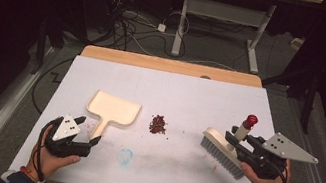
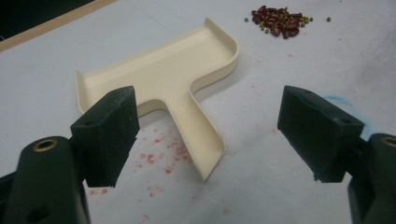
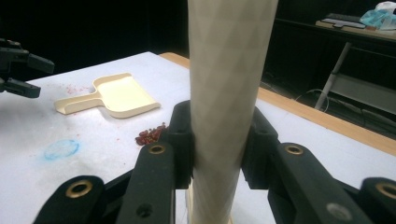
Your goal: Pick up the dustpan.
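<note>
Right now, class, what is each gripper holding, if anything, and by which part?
The right gripper is shut on the brush, gripping its handle. The left gripper is open near the dustpan, holding nothing.

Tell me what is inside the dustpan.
The dustpan looks empty: bare cream floor, with the beans lying outside on the table. The left tongs partly cover its near corner.

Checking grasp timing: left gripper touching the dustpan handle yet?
Apart. In the left gripper view, the left gripper is open, with both jaws standing clear of the dustpan handle and bare table visible on each side of it.
</note>
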A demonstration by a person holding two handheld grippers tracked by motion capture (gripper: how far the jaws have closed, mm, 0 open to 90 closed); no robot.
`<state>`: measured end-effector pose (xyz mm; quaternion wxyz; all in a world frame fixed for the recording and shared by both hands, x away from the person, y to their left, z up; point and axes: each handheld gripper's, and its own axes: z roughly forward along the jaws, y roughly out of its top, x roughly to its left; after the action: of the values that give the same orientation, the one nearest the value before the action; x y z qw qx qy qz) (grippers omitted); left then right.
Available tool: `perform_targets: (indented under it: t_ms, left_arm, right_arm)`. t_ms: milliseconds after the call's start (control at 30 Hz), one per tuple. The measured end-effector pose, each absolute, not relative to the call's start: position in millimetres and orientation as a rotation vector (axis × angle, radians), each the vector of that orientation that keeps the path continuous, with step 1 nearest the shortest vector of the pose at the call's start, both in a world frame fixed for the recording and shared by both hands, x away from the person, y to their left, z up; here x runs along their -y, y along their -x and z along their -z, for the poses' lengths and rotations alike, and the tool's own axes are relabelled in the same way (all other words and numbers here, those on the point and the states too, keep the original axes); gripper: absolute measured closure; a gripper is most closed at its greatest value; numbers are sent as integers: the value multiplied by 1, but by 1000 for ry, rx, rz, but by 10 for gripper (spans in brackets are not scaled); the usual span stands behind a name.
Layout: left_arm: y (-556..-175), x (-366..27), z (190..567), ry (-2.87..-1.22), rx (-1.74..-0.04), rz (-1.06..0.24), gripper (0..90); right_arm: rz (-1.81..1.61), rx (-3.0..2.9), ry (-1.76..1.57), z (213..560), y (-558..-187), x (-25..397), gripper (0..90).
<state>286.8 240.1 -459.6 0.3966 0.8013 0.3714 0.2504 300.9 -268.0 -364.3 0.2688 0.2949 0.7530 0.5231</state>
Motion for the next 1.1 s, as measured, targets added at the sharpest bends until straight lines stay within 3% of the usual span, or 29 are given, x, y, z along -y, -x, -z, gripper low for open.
perform_targets:
  t_ms: [400,633,833,1000,1100]
  left_arm:
    - [-289,-241,463,-2077,-962,-640,205]
    - [-297,-237,464,-2122,-1201,-559,208]
    - [-308,-227,464,-2141,-1232,-509,209]
    - [-335,-220,471,-2164,-1285,-470,243]
    - [-349,-218,476,-2148,-1309,-473,327]
  right_arm:
    - [-1391,-2017,-807,365,-302,269,698]
    - [-1392,-2026,-812,367,-303,269,698]
    - [-1389,-2028,-812,367,-304,268,698]
    - [-1383,-2030,-818,368,-305,267,698]
    - [-1379,-2033,-818,368,-306,266,698]
